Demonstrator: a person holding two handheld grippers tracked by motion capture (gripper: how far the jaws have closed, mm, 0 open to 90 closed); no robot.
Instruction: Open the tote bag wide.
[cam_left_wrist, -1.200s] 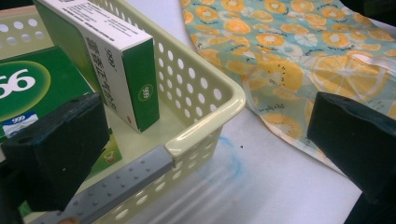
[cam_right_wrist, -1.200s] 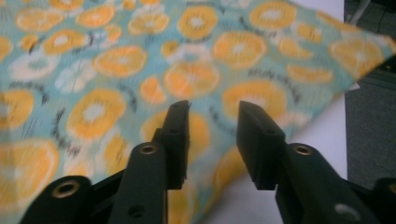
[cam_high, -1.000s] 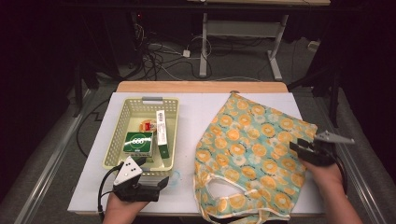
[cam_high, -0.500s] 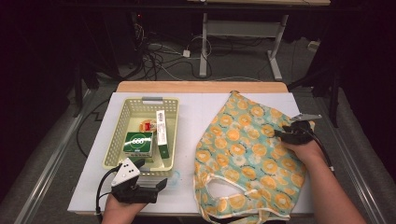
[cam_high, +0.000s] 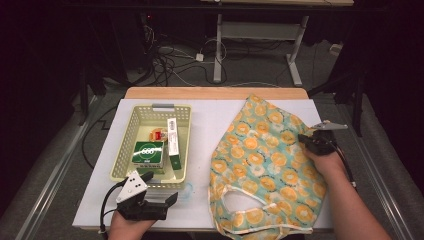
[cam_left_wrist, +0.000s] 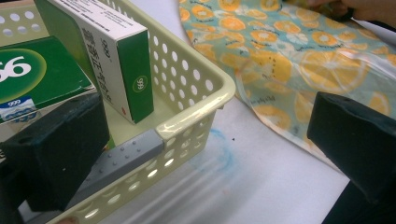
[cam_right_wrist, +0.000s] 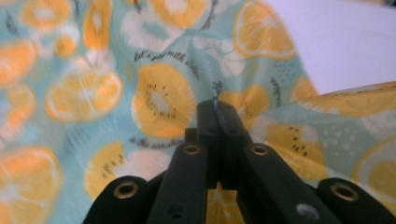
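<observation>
- The bag (cam_high: 265, 165) is thin, soft fabric, mint green with orange fruit slices printed on it. It lies flat and wrinkled at the lower right of the high view, with a pale strap loop at its lower end.
- The right gripper (cam_high: 306, 141) sits on the right edge of the bag. In the right gripper view its black jaws are pressed together (cam_right_wrist: 218, 112) and pinch a small fold of the fabric.
- The basket (cam_high: 131, 137) is pale yellow plastic with round holes in its walls and a grey handle. It stands left of centre and holds a green box (cam_high: 148, 152) and a long white-green box (cam_high: 173, 142).
- The left gripper (cam_high: 155, 192) rests at the lower left, just below the basket, with its jaws spread wide and nothing between them.
- Against one second ago, the right gripper came from the right table edge inward onto the bag, and its jaws have just been closing on the fabric. The left gripper, the basket and the boxes stayed in place.
- The white table (cam_high: 210, 115) is bare between basket and bag and along the top. The bag reaches near the right and lower edges.
</observation>
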